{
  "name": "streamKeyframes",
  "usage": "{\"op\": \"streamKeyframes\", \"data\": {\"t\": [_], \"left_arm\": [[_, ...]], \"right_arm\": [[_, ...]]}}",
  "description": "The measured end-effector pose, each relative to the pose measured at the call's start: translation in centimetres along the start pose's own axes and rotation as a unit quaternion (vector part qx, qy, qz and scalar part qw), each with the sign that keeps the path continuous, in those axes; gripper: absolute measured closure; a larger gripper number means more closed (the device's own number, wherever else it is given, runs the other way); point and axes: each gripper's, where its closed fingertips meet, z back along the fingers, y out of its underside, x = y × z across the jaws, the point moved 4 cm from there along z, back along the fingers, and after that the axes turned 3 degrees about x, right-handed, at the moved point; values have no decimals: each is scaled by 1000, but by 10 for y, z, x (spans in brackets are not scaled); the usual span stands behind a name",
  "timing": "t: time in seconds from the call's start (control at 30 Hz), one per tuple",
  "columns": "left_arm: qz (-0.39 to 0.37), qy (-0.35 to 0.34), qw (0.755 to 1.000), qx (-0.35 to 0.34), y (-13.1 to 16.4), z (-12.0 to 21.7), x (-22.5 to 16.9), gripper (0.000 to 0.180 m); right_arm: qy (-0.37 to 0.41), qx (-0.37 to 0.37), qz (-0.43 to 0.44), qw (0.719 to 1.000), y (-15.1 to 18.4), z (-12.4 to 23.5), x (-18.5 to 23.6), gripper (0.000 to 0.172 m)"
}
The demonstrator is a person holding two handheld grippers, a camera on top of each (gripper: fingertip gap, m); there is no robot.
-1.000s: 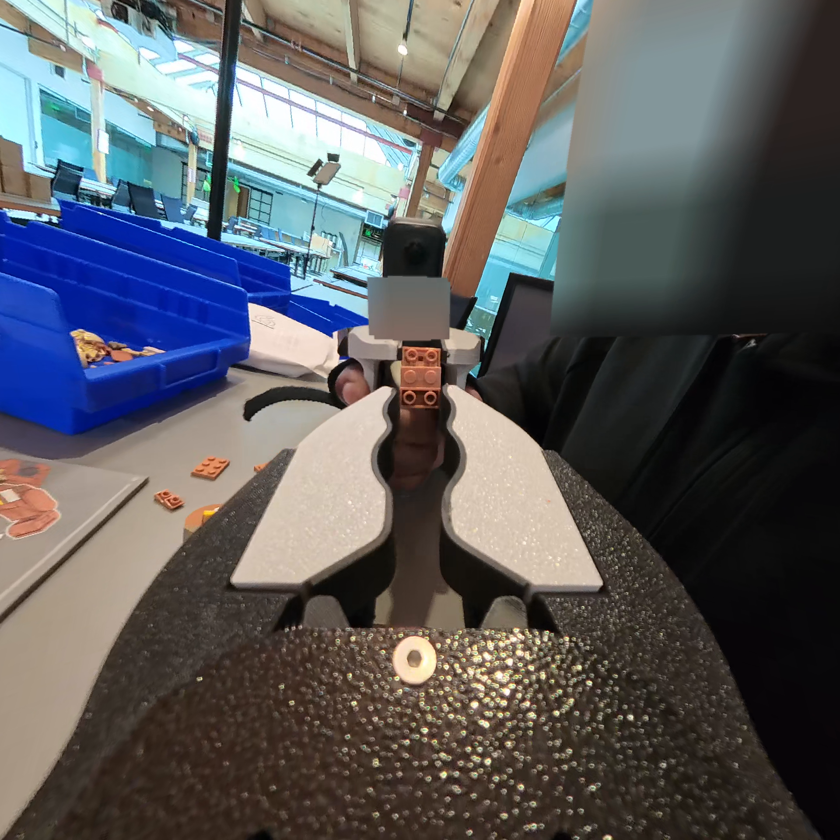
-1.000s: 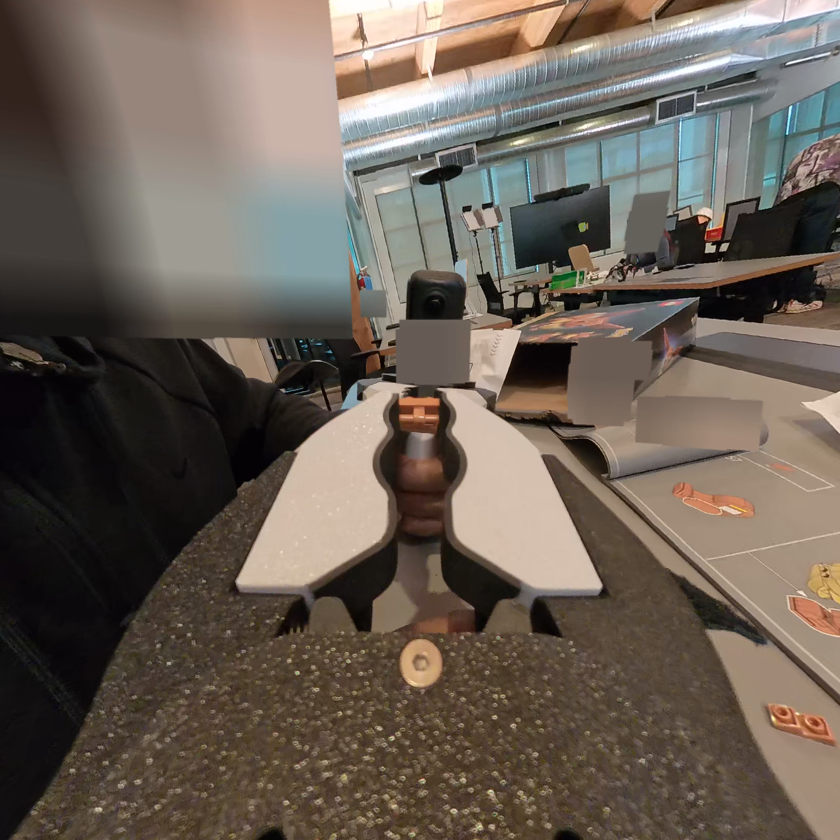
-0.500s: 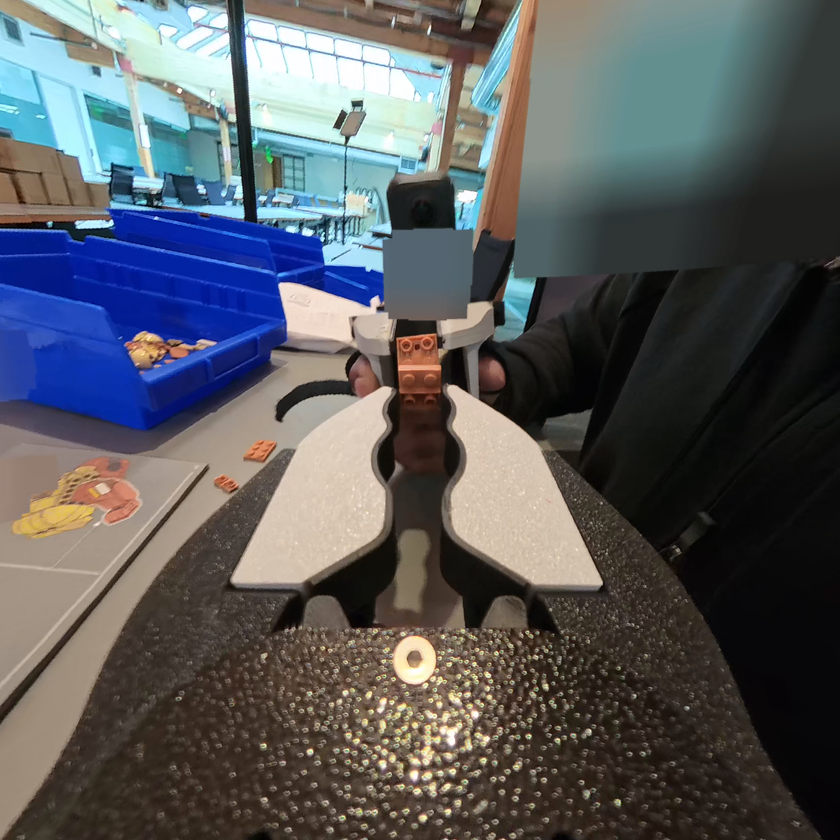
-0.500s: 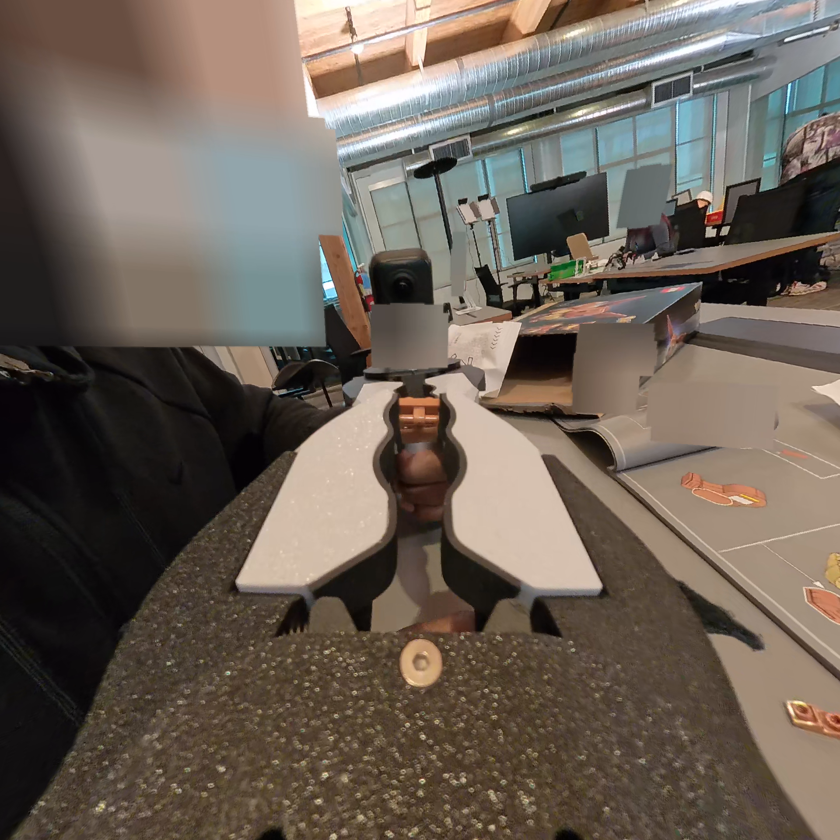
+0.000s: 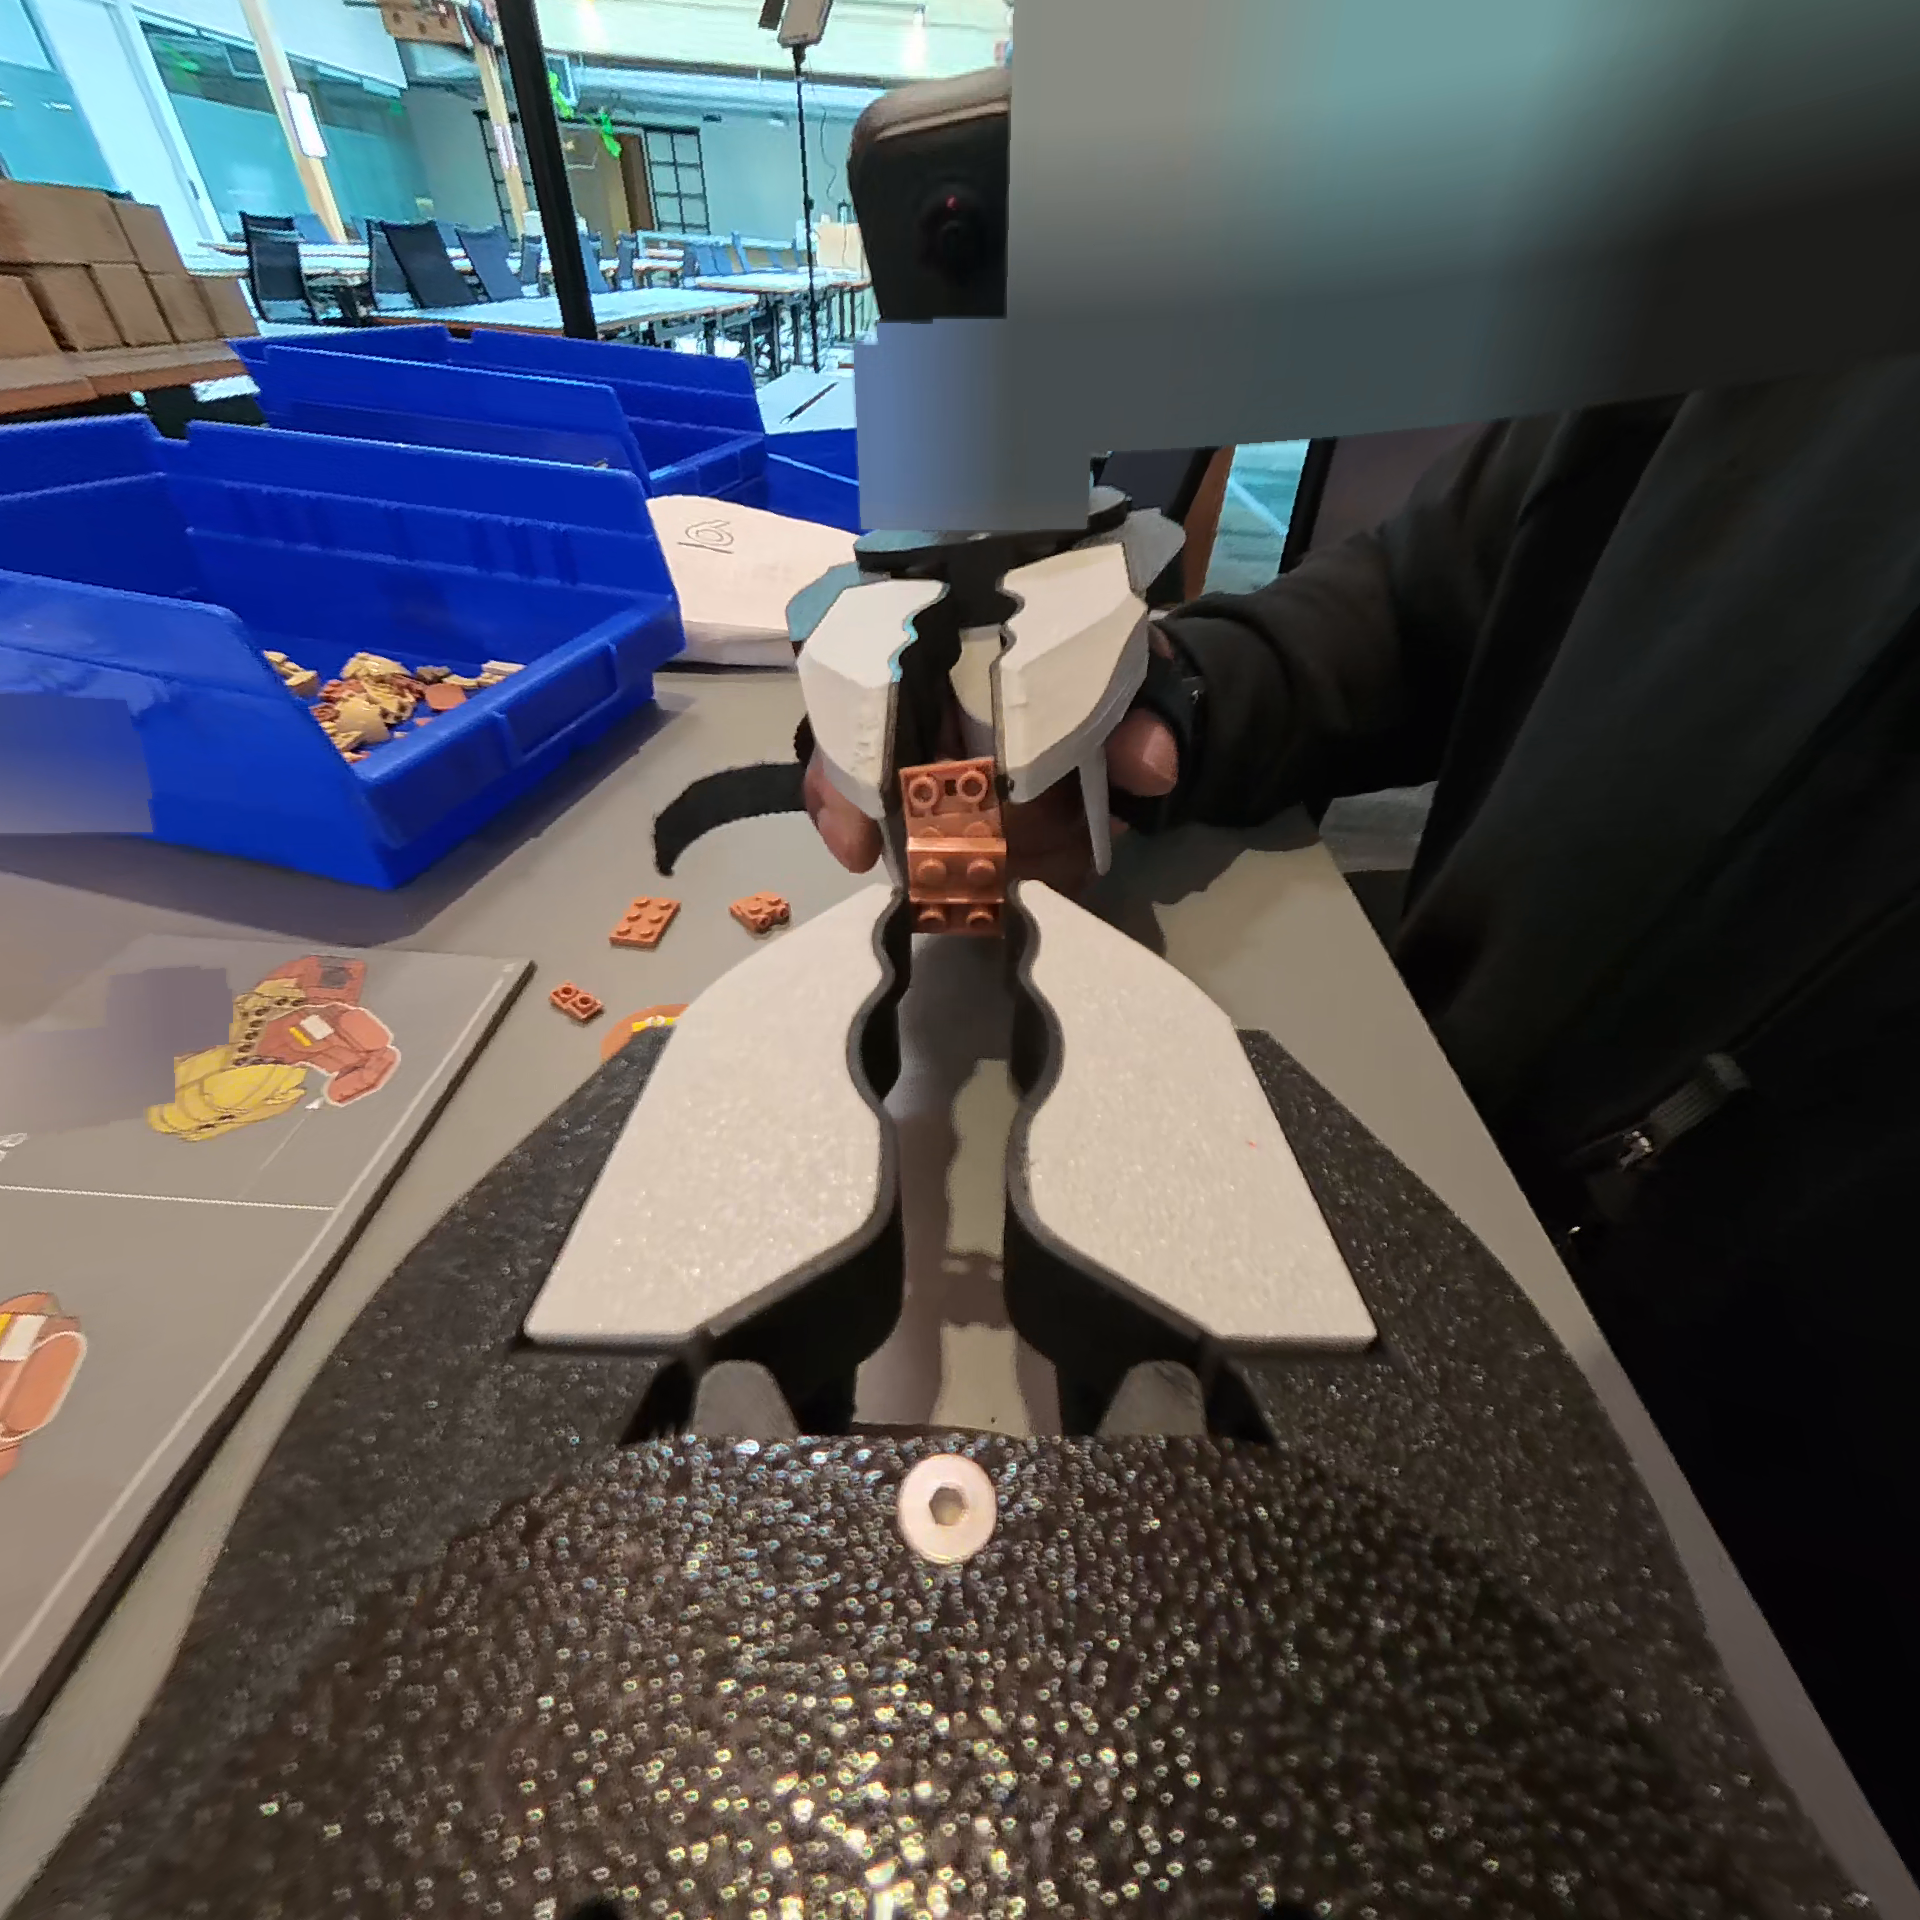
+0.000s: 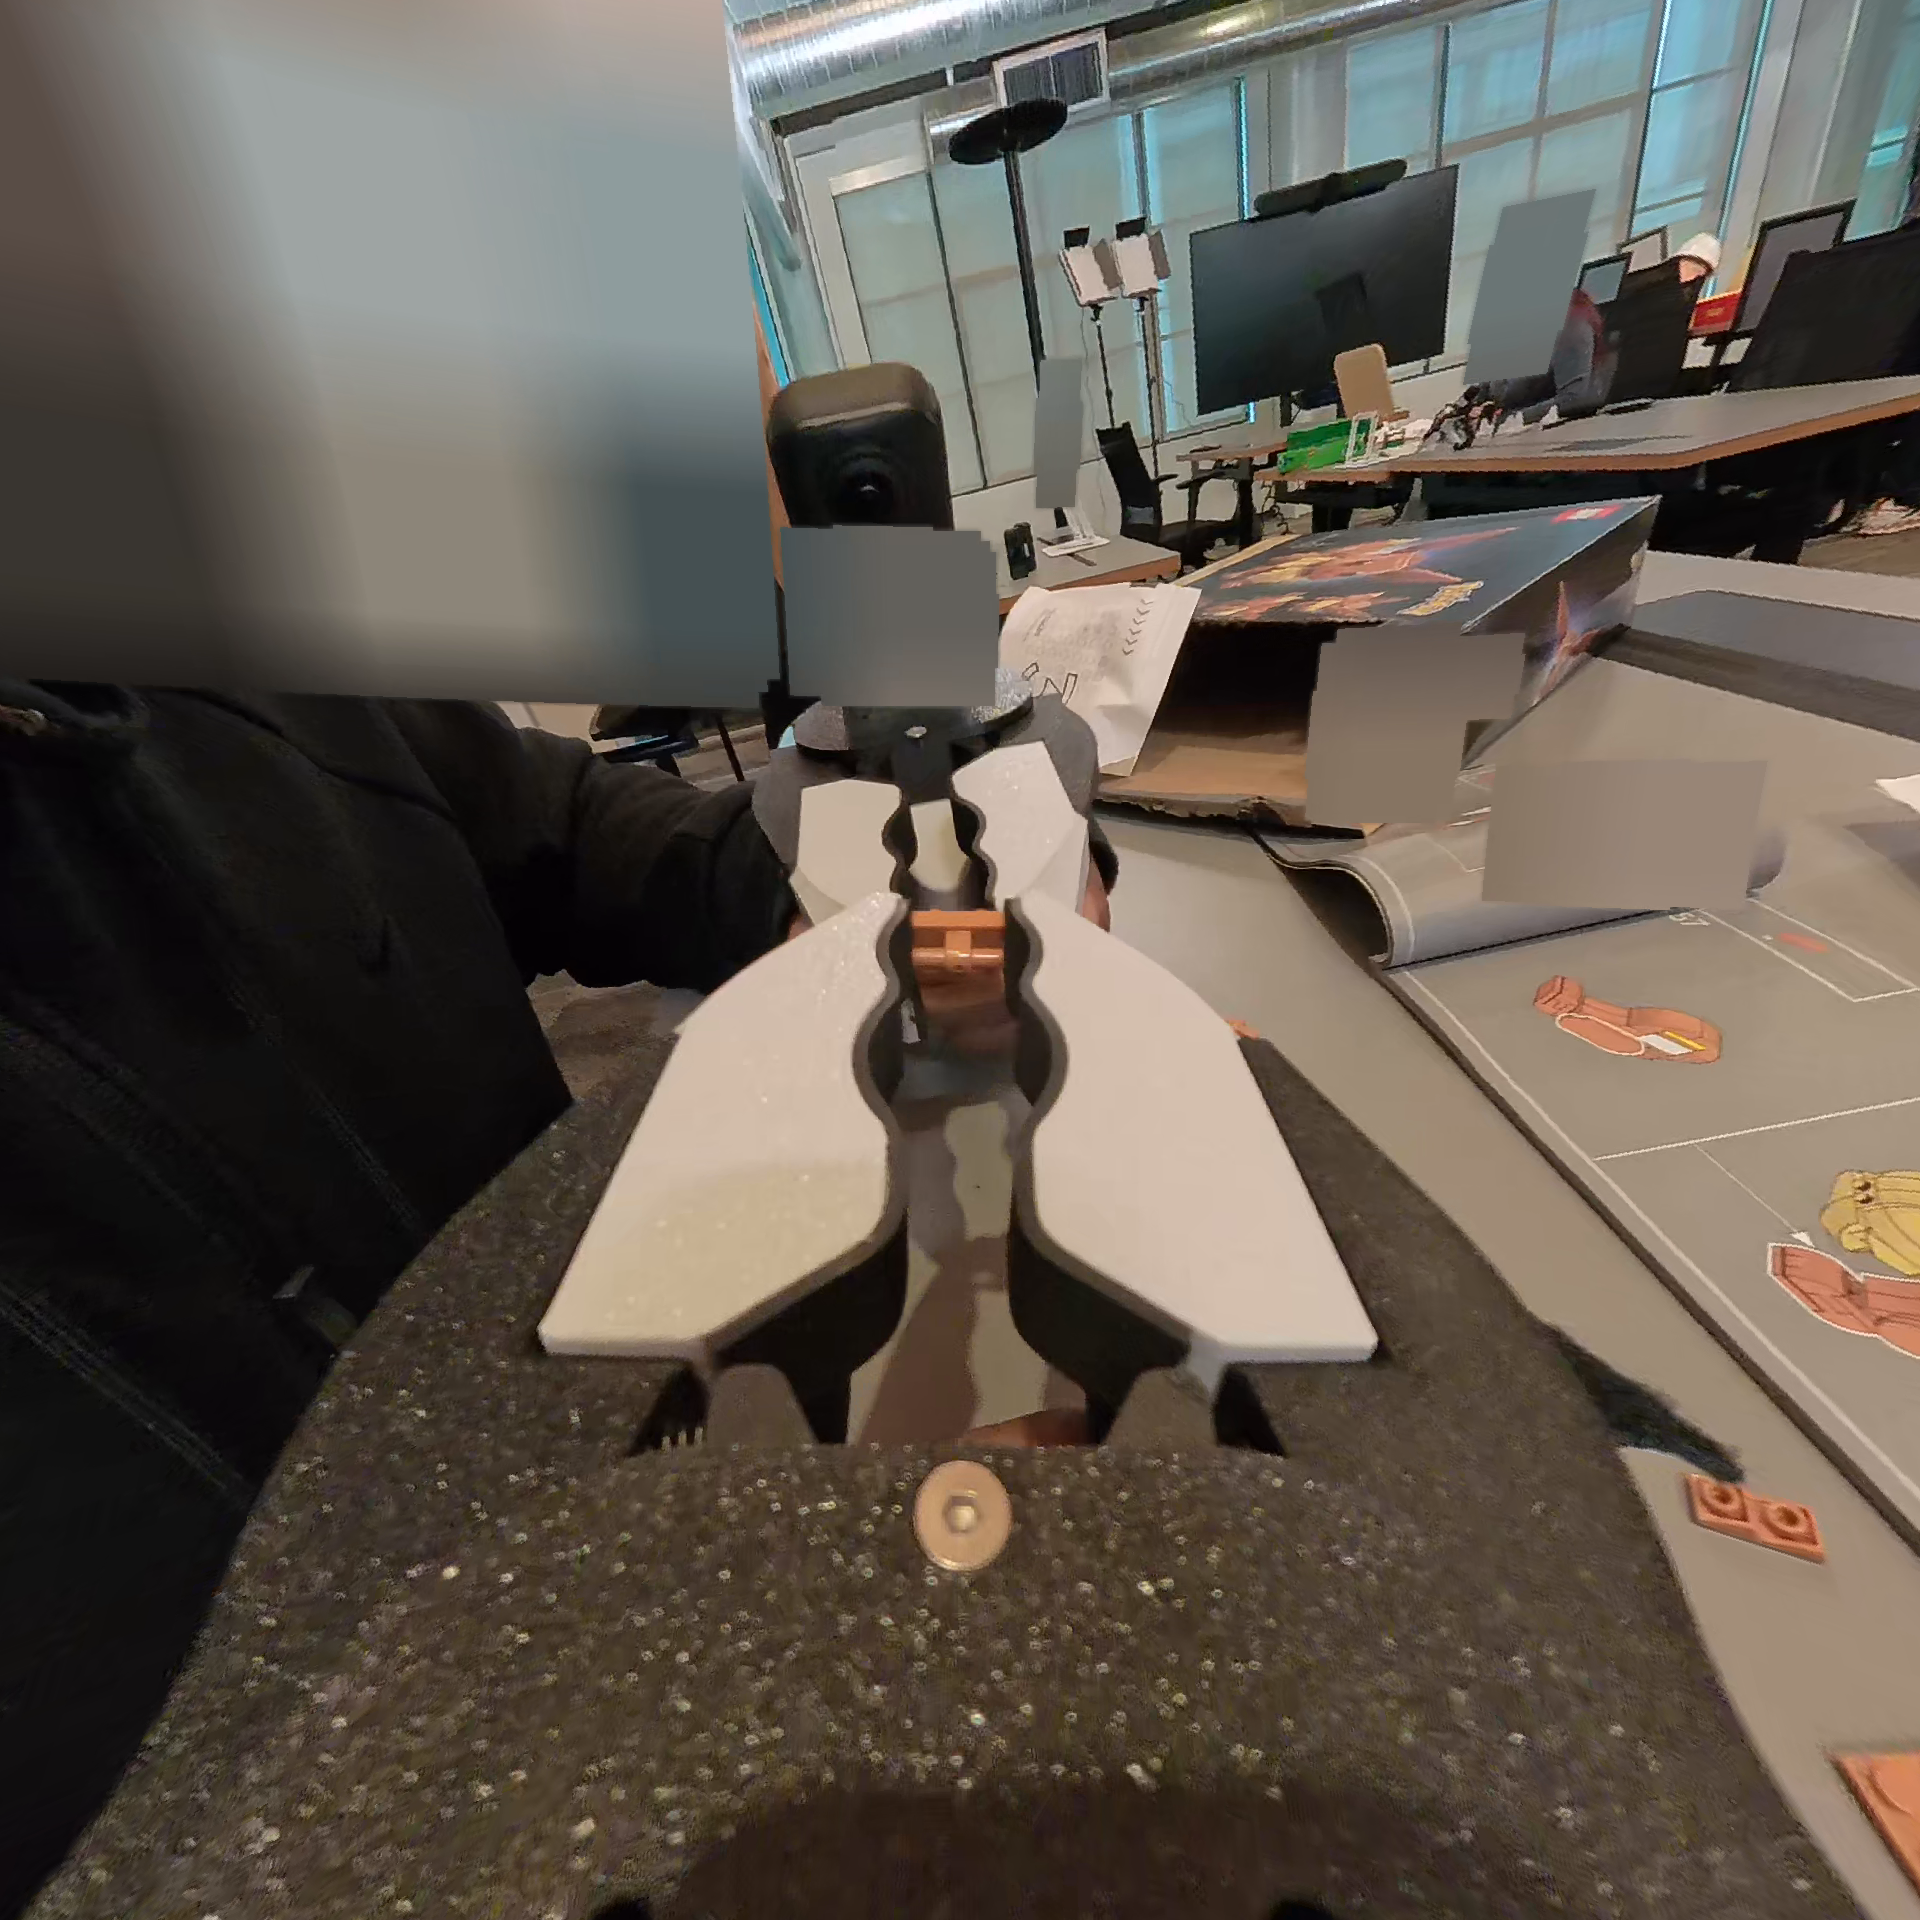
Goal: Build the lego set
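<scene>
Leftmost in the left wrist view, blue bins (image 5: pixel 436 665) stand on the grey surface (image 5: pixel 499 883), the nearest holding loose tan and brown pieces; an open instruction booklet (image 5: pixel 239 1101) lies before them, with a few small brown plates (image 5: pixel 644 922) scattered just beside it. None of this appears in the right wrist view, which instead shows an opened cardboard box (image 6: pixel 1351 665), another spread of the booklet (image 6: pixel 1662 1091) and one brown plate (image 6: pixel 1756 1530) at its right edge. At the centre of both views the two tongs meet nose to nose above the surface, a black-sleeved person behind them. The left tongs (image 5: pixel 954 914) are nearly closed, their tips pinching the lower end of a small brown brick assembly (image 5: pixel 954 847); the right tongs (image 6: pixel 956 945) are likewise narrowed and clamp the upper end of the same assembly (image 6: pixel 956 951). From the left it reads as stacked studded plates, reddish-brown, with two ringed studs at the top; from the right only a flat orange-brown end with a small clip shows.
</scene>
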Motion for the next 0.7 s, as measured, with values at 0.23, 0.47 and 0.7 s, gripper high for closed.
{"op": "streamKeyframes", "data": {"t": [0.23, 0.47, 0.7], "left_arm": [[17, 21, 1000, -15, 1, -2, -2, 165], [17, 22, 1000, -11, 2, -2, -2, 164], [14, 22, 1000, 17, 7, -3, -3, 164]], "right_arm": [[-11, 2, -12, 1000, 0, -1, 2, 156], [-13, 8, -18, 1000, 1, -1, 1, 156], [-6, 44, -1, 999, 6, -2, 1, 156]]}}
